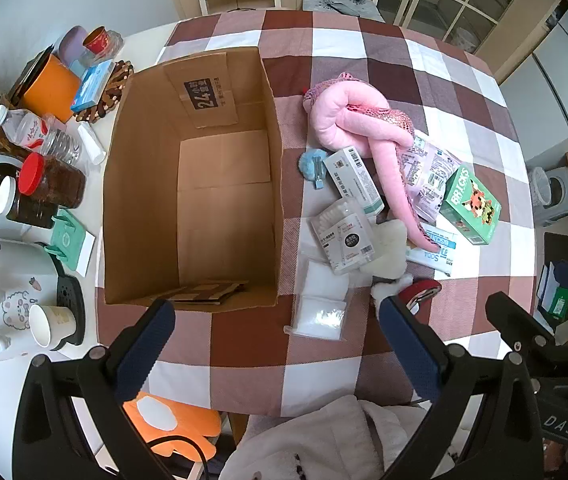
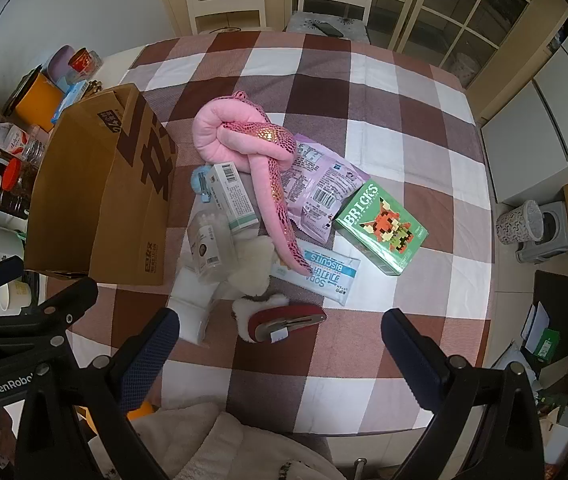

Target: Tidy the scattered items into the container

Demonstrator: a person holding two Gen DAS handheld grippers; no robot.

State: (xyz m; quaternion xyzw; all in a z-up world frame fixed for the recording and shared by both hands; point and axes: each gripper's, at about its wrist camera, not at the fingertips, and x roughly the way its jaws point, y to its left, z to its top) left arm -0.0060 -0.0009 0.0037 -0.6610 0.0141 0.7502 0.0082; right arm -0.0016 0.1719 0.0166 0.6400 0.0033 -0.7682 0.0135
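Cardboard box (image 1: 192, 184): open-topped, on the checked tablecloth (image 1: 244, 344) toward the table's left edge; nothing lies inside yet.
Progress: seemingly nothing packed; every item remains.
Scattered items: pink plush snake (image 2: 244, 136), green BRICKS box (image 2: 381, 228), soda biscuits packet (image 2: 323, 276), cotton swab box (image 1: 341, 238), heaped right of the box.
Left gripper (image 1: 276, 328): spread wide, empty.
Right gripper (image 2: 280, 340): spread wide, empty.
Views: left wrist shows the box's bare floor; right wrist shows only its printed side, plus the red hair clip (image 2: 287, 322) unobstructed.

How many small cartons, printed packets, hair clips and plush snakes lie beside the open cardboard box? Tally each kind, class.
Small cartons: 2, white carton, green BRICKS box
Printed packets: 2, purple packet, biscuit packet
Hair clips: 2, blue clip, red clip
Plush snakes: 1, pink snake
Total: 7
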